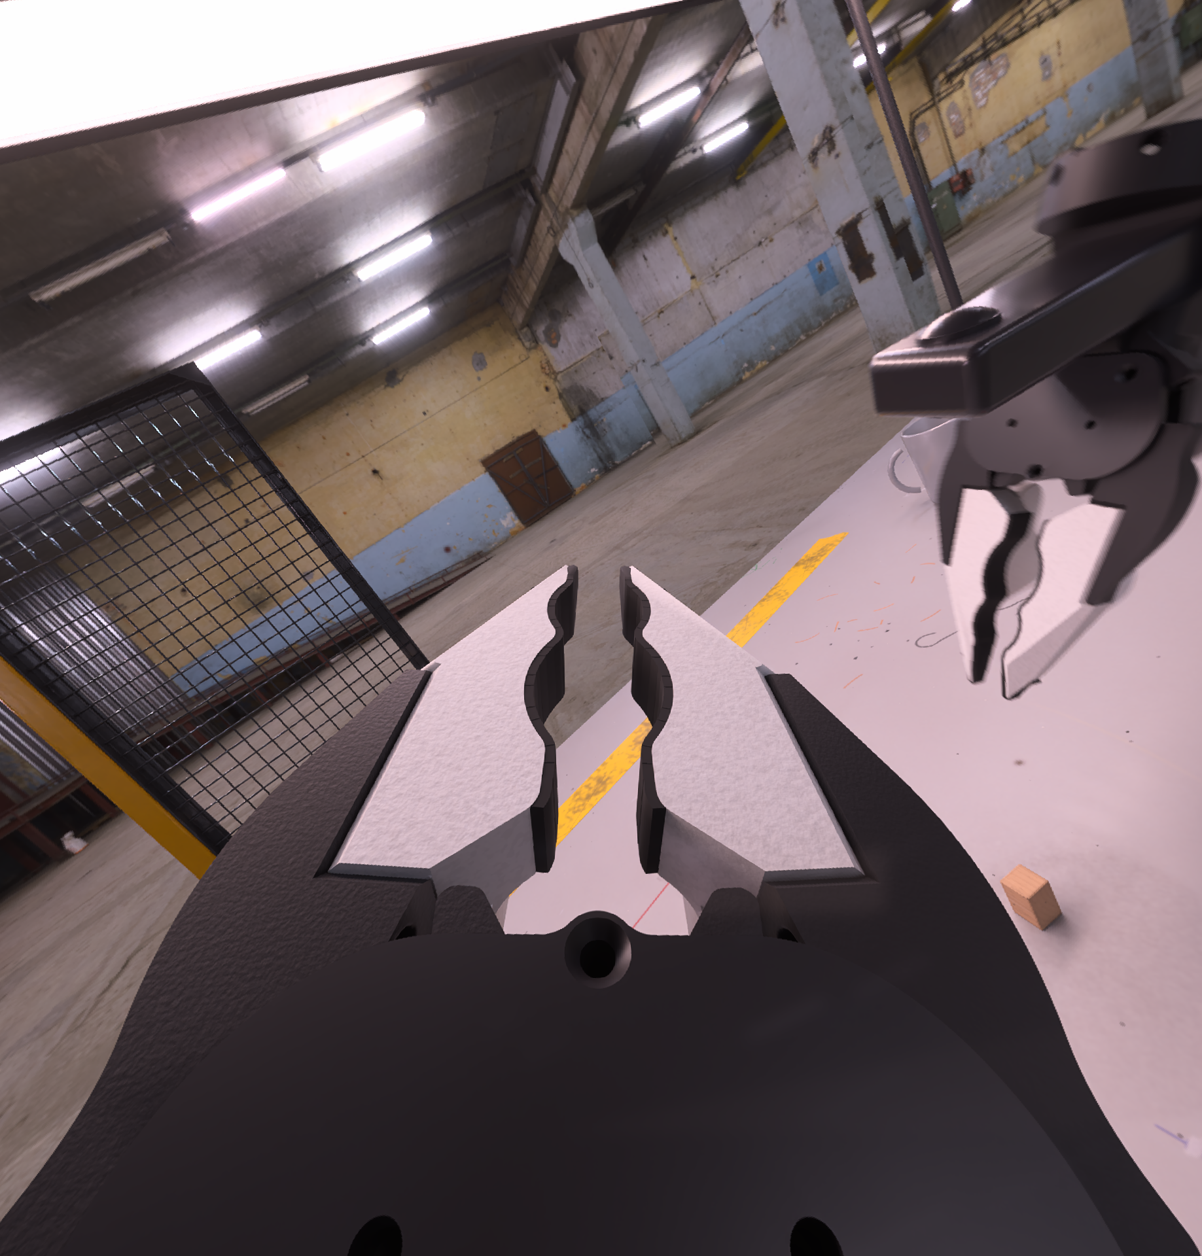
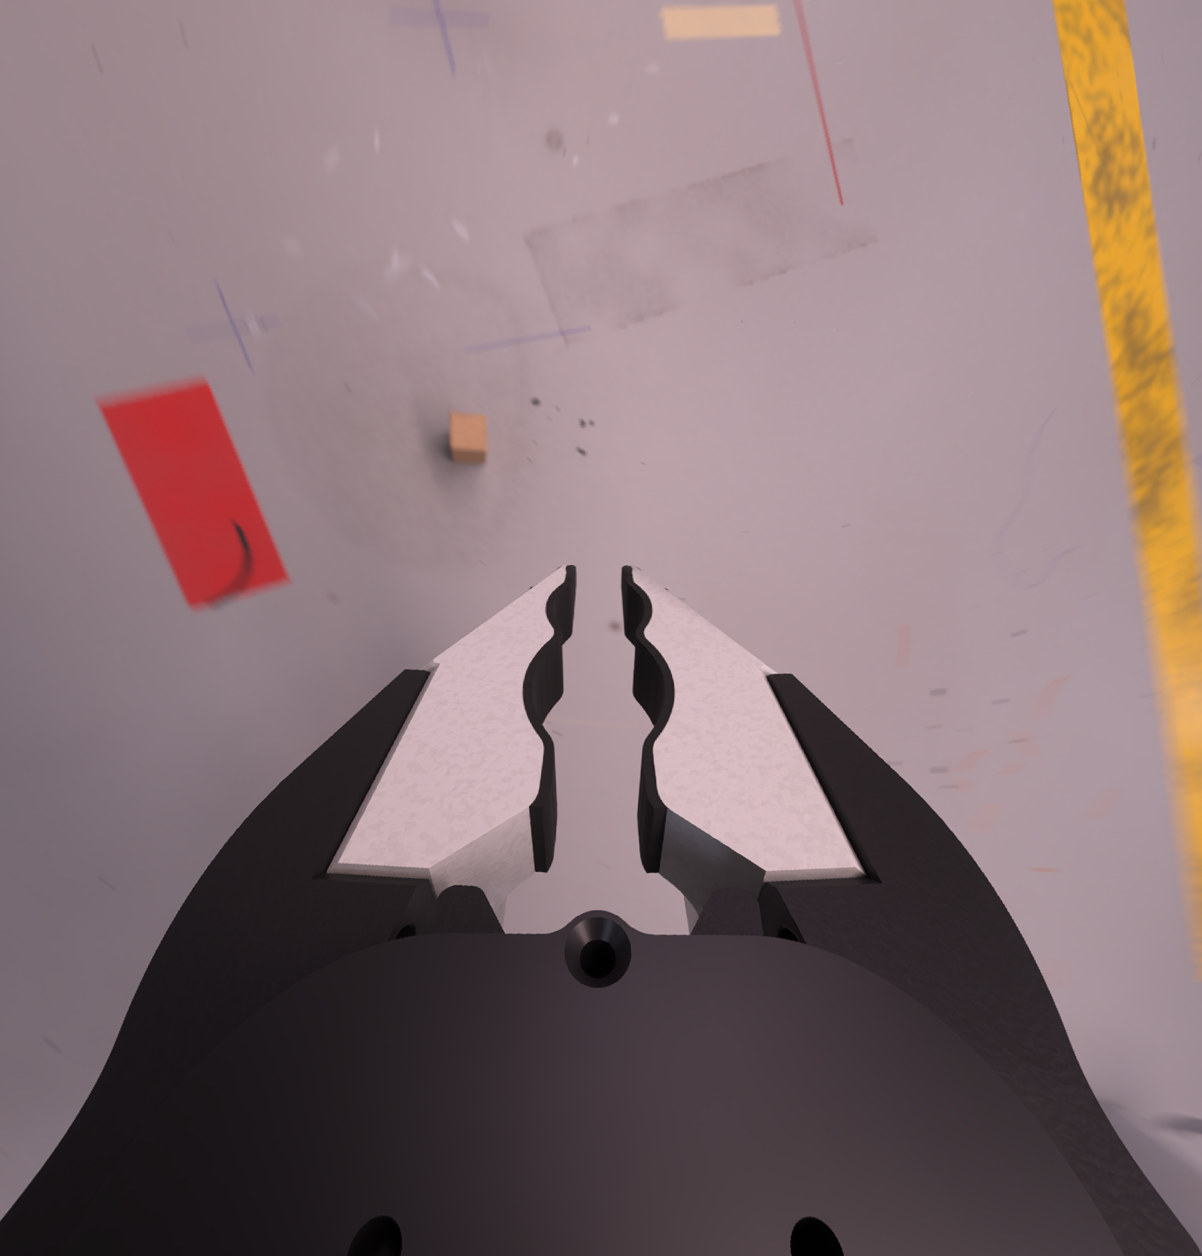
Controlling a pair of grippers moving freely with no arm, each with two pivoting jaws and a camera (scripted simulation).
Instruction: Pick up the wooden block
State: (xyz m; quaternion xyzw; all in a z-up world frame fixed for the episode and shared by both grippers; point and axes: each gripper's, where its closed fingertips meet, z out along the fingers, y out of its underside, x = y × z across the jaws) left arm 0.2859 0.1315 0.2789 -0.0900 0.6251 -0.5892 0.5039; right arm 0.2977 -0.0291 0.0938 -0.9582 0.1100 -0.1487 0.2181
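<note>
Wooden block point(image 2: 467, 439) is seen resting alone on the pale table point(image 2: 856, 476), just above and left of centre in the right wrist view and at the lower right of the left wrist view point(image 1: 1031, 897); nothing is in contact with it. No part of the pick-up is judged done beyond an approach: the right gripper point(image 2: 598, 578) is held above the table with its 2 fingers parted by a narrow gap and nothing between them, the block lying well ahead of the tips and to their left; in the left wrist view that same gripper point(image 1: 992, 669) is seen at the upper right, hanging well above the block. The left gripper point(image 1: 598, 578) is likewise slightly parted and empty, aimed past the table edge toward the hall. A red patch point(image 2: 193, 493) at the left and a yellow stripe point(image 2: 1142, 435) at the right are marked on the table. Left to do, as judged: alignment over the block, descent, closure, lift.
</note>
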